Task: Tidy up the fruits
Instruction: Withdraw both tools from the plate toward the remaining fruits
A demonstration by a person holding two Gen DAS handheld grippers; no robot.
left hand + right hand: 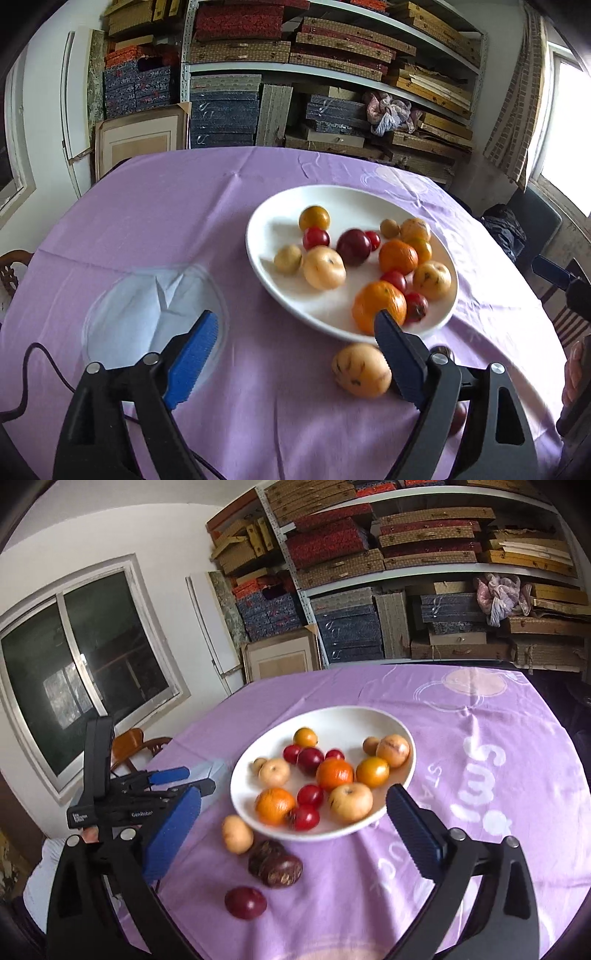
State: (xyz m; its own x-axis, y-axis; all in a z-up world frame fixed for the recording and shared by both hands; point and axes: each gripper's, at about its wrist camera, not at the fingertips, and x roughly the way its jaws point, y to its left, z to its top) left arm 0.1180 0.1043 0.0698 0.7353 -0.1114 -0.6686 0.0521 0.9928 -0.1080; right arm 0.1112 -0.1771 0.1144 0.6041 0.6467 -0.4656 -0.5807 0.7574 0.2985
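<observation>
A white plate [258, 221] [332, 712] holds several fruits: oranges, red plums, pale yellow ones. On the purple cloth in front of it lie a spotted yellow fruit [361, 369] [237, 833], a dark brown fruit [275, 864] and a dark red plum [245, 902]. My left gripper [297, 325] is open, with the yellow fruit just inside its right finger, untouched. My right gripper [295, 801] is open too, its fingers spread on either side of the plate's near rim, with nothing gripped. In the right wrist view the left gripper [190, 780] shows at the left.
A clear glass plate [155, 314] lies on the cloth left of the white plate. A black cable [40, 354] trails near it. Shelves of stacked boxes [295, 74] stand behind the table, and a wooden chair [129, 746] stands at the left.
</observation>
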